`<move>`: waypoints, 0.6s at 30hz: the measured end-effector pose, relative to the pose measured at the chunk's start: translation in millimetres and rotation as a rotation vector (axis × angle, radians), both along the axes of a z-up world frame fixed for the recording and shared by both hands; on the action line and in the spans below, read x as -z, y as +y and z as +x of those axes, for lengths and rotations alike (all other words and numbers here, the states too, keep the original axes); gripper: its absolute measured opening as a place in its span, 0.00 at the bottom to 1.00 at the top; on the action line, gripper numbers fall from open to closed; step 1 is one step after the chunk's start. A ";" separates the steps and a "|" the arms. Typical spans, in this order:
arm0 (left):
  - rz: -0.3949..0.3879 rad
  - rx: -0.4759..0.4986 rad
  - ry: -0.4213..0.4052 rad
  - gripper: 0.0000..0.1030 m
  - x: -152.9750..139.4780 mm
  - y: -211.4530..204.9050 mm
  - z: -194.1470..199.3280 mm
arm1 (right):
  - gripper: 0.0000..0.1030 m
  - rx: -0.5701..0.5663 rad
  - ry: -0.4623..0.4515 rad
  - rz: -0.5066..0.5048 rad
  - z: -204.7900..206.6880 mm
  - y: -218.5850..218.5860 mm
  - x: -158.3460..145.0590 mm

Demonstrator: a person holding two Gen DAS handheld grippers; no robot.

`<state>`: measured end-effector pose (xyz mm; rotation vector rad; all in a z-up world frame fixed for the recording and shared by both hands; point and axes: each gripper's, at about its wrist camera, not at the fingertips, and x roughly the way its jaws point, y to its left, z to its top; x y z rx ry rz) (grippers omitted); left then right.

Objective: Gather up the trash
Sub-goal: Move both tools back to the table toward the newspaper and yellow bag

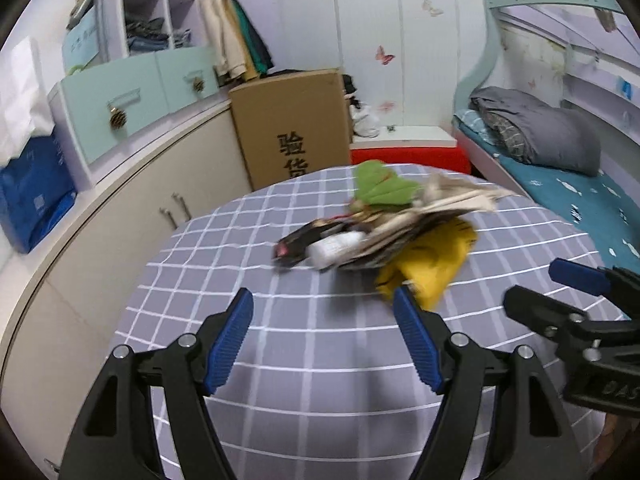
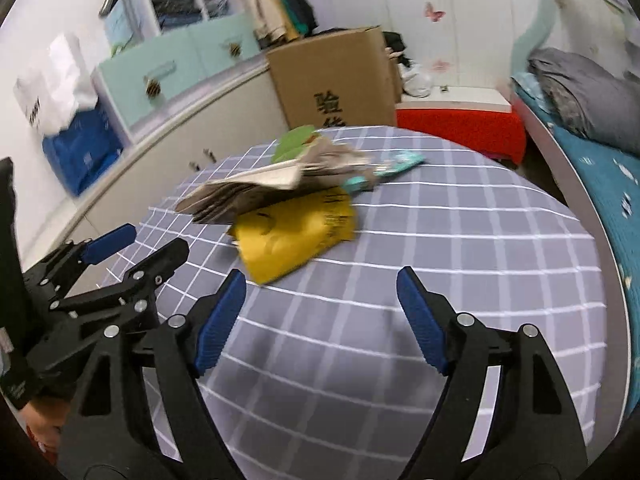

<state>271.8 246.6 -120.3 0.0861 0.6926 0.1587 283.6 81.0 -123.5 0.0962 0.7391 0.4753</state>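
A pile of trash lies on a round table with a grey checked cloth (image 1: 312, 352). It holds a yellow bag (image 1: 432, 264) (image 2: 296, 232), folded newspaper (image 1: 440, 200) (image 2: 256, 188), a green wrapper (image 1: 380, 188) (image 2: 294, 142), a white tube (image 1: 340, 246), a dark wrapper (image 1: 300, 240) and a teal wrapper (image 2: 396, 164). My left gripper (image 1: 322, 296) (image 2: 156, 238) is open just short of the pile, its right finger near the yellow bag's edge. My right gripper (image 2: 320, 278) (image 1: 532, 282) is open over bare cloth, right of the yellow bag. Neither holds anything.
Behind the table stand a cardboard box (image 1: 292, 120) and a red-covered bench (image 1: 408, 156). A bed (image 1: 580, 200) with grey bedding runs along the right. A curved cabinet (image 1: 120, 208) with mint drawers and a blue bag (image 1: 32, 192) lines the left wall.
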 end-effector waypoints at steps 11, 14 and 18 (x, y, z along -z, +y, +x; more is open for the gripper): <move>-0.117 -0.084 0.046 0.69 19.6 64.3 -0.6 | 0.81 0.034 0.008 -0.204 27.1 81.6 13.6; -0.122 -0.059 0.047 0.70 18.4 60.1 1.2 | 0.81 0.062 -0.003 -0.228 32.8 84.4 16.2; -0.114 0.002 0.046 0.73 17.1 45.0 1.8 | 0.81 0.090 -0.021 -0.228 35.1 71.2 14.7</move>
